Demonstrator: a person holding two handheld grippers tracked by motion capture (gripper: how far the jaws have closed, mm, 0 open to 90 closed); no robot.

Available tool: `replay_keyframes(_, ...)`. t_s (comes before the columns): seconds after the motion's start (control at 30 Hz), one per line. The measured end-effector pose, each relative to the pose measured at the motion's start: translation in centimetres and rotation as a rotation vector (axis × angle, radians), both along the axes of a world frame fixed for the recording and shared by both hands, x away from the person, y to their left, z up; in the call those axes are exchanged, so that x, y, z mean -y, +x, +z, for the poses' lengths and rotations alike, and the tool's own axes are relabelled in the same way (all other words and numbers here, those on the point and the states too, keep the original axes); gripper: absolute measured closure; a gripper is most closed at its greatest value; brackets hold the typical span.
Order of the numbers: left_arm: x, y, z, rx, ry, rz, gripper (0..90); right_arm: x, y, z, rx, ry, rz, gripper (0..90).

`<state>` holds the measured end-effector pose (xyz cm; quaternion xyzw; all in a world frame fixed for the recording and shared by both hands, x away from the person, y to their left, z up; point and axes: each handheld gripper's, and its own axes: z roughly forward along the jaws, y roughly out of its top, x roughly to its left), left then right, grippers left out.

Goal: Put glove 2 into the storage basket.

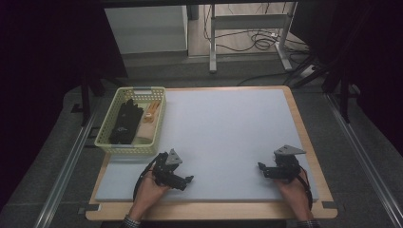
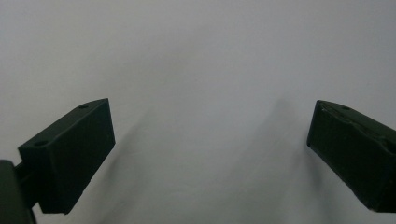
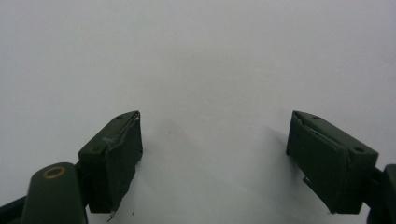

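Left gripper [image 1: 189, 180] and right gripper [image 1: 261, 167] low over grey mat [image 1: 228, 133], well apart, jaws wide, nothing held. Farther left: basket [image 1: 102, 137] at mat's corner, holding black glove [image 1: 126, 121] beside orange item [image 1: 151, 113].

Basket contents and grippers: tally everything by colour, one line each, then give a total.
Black: 3, the glove-like item in the basket, the left gripper and the right gripper
Orange: 1, small item in the basket
Pale yellow-green: 1, the basket
Total: 5
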<state>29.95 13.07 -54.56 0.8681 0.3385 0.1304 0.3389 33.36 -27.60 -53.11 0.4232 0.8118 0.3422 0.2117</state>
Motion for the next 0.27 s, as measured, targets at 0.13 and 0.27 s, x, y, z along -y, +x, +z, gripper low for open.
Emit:
replay_keyframes(0.13,-0.21,0.19,-0.35,-0.018,-0.04,0.005,0.0,0.0,0.0,0.0,0.001,-0.001,0.0,18.1)
replay_keyframes(0.27,-0.19,0.15,-0.38,-0.015,-0.039,0.006,0.0,0.02,-0.01,-0.02,-0.002,0.001,0.0,18.0)
